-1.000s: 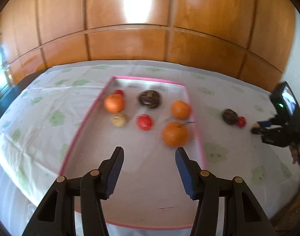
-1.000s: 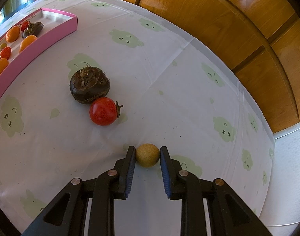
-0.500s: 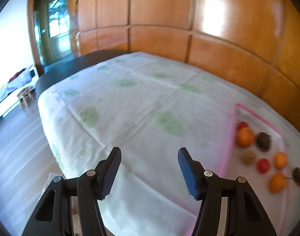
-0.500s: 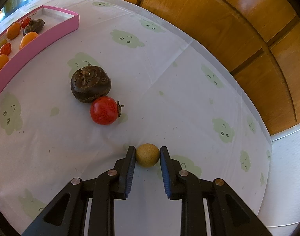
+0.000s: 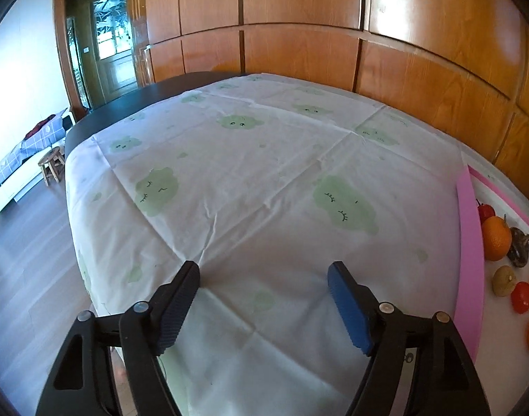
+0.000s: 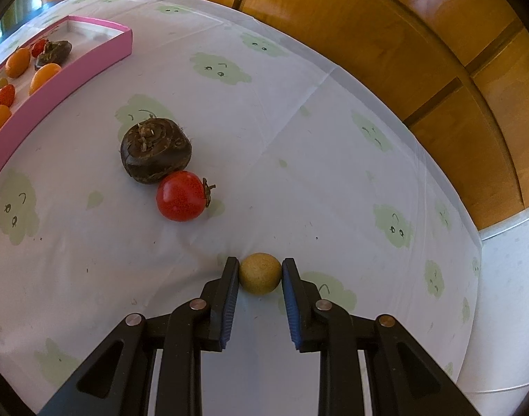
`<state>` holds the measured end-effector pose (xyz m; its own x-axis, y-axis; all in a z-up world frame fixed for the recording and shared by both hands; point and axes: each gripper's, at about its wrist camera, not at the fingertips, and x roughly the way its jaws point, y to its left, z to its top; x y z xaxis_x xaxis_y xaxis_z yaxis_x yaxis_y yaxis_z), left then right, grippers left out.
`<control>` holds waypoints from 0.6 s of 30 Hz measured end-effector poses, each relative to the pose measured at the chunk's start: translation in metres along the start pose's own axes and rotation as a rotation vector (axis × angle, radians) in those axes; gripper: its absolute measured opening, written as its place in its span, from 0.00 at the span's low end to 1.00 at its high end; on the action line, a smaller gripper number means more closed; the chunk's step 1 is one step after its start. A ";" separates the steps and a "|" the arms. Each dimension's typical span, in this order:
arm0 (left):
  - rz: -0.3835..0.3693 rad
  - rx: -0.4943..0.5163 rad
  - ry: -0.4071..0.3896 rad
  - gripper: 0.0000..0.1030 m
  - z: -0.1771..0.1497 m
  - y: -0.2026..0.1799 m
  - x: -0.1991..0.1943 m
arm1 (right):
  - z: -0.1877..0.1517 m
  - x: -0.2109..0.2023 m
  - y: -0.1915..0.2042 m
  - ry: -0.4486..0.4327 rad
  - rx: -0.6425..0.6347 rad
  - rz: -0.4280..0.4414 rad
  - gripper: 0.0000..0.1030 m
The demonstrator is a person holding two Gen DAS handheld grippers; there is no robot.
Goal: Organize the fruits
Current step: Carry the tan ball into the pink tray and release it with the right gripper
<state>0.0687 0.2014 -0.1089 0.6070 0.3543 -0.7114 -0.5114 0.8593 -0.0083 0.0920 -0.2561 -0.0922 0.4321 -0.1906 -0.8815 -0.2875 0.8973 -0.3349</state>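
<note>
1. A pink tray [image 6: 61,81] was seen at the upper left of the right wrist view, with several small oranges [image 6: 17,62], red fruits and a dark fruit lying inside it; it was judged to be the collecting place for the fruits.
2. Three fruits were left outside the tray on the table [image 6: 299,159]: a dark brown fruit [image 6: 155,150] and a red tomato [image 6: 181,196] at centre left, touching each other, and a small tan round fruit [image 6: 259,273] at lower centre.
3. The right hand-held gripper [image 6: 259,277] was seen narrowed around the tan fruit, one pad on each side of it. The fruit appeared to be touched or nearly touched by both pads and seemed to rest on the cloth; a firm grasp could not be confirmed, so it was judged to be closing rather than carrying.
4. This fruit was probably chosen because it lay apart from the other two, leaving room for the pads.
5. The left hand-held gripper [image 5: 264,277] was held wide apart and empty above bare tablecloth [image 5: 264,173], at lower centre of its view.
6. The tray [image 5: 469,242] was visible only at the right edge there, so the left side was judged to be kept clear of the work.
</note>
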 end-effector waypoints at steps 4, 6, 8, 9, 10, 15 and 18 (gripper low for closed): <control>-0.005 0.001 -0.005 0.75 0.000 0.001 0.000 | 0.002 0.001 0.001 0.009 0.003 -0.015 0.24; -0.007 0.006 -0.006 0.75 0.000 0.001 0.000 | 0.003 0.001 0.004 0.015 -0.001 -0.024 0.24; -0.005 0.014 -0.011 0.76 -0.001 0.001 0.000 | 0.006 0.000 0.006 0.033 -0.001 -0.030 0.24; -0.005 0.015 -0.011 0.76 -0.001 0.001 0.000 | 0.008 0.000 0.007 0.043 -0.001 -0.034 0.24; -0.009 0.013 -0.011 0.76 -0.001 0.001 0.000 | 0.010 -0.001 0.008 0.054 0.001 -0.039 0.24; -0.011 0.014 -0.017 0.76 -0.002 0.002 -0.001 | 0.012 -0.025 0.017 -0.001 0.037 -0.022 0.24; -0.011 0.015 -0.024 0.76 -0.003 0.001 -0.001 | 0.015 -0.053 0.030 -0.081 0.069 0.033 0.24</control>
<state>0.0661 0.2015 -0.1104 0.6266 0.3536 -0.6945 -0.4954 0.8686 -0.0048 0.0737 -0.2134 -0.0505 0.4918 -0.1297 -0.8610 -0.2445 0.9285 -0.2795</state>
